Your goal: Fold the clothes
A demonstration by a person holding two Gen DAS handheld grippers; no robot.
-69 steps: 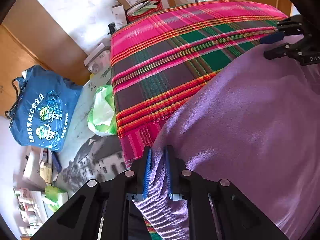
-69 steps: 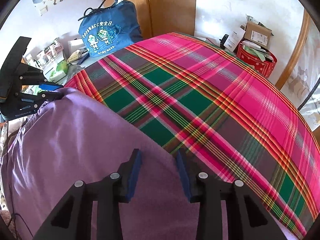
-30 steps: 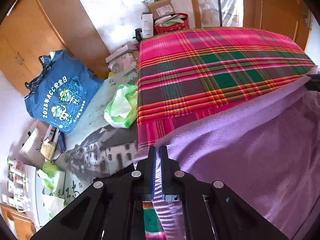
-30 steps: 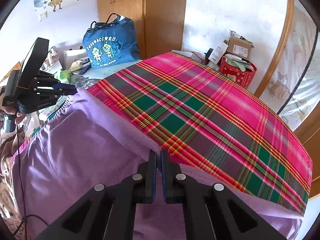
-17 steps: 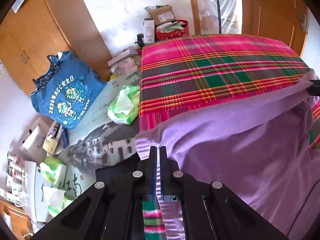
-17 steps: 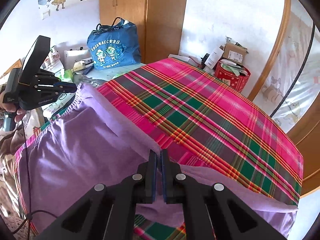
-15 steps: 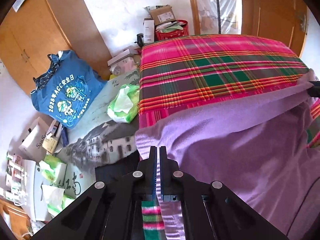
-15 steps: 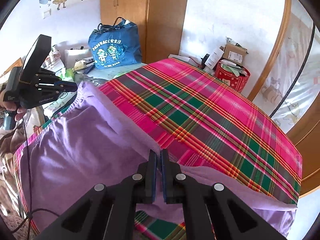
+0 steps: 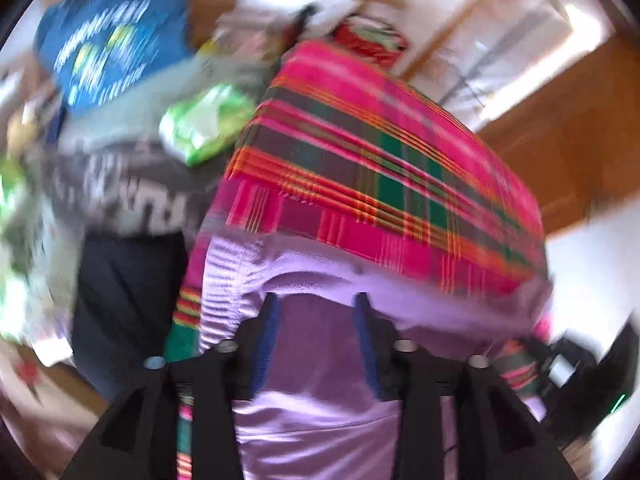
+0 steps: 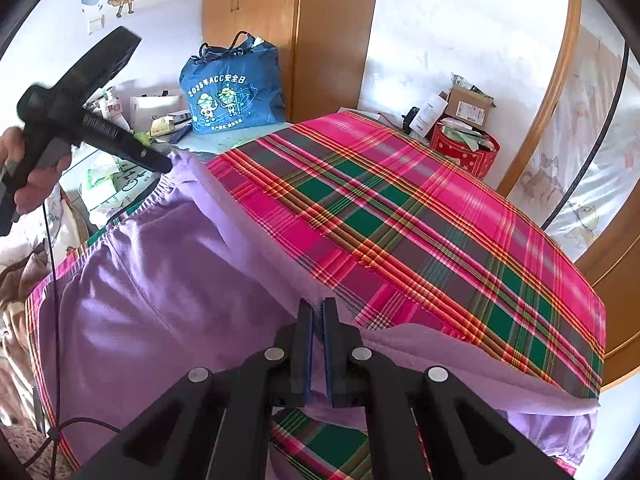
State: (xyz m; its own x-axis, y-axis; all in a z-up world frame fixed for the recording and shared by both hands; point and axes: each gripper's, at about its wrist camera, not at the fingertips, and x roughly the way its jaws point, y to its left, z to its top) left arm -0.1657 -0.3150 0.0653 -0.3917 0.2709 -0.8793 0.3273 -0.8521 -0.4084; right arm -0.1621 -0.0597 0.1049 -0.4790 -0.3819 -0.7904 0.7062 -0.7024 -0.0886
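Left tongs point(image 9: 316, 320) now opening off the purple garment point(image 10: 160, 280), right tongs point(image 10: 318, 320) pinching its folded edge, plaid bedspread point(image 10: 400, 220) beneath

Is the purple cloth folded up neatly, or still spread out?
Mostly spread out. The purple cloth lies wide across the plaid bed cover, with only its far edge doubled over.

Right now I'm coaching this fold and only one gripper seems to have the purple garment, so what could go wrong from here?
The left gripper is opening, its pads off the purple garment, so that waistband corner may slump and spoil the fold. The right gripper alone pinches the folded edge; pulling could drag the cloth across the plaid bedspread and skew it.
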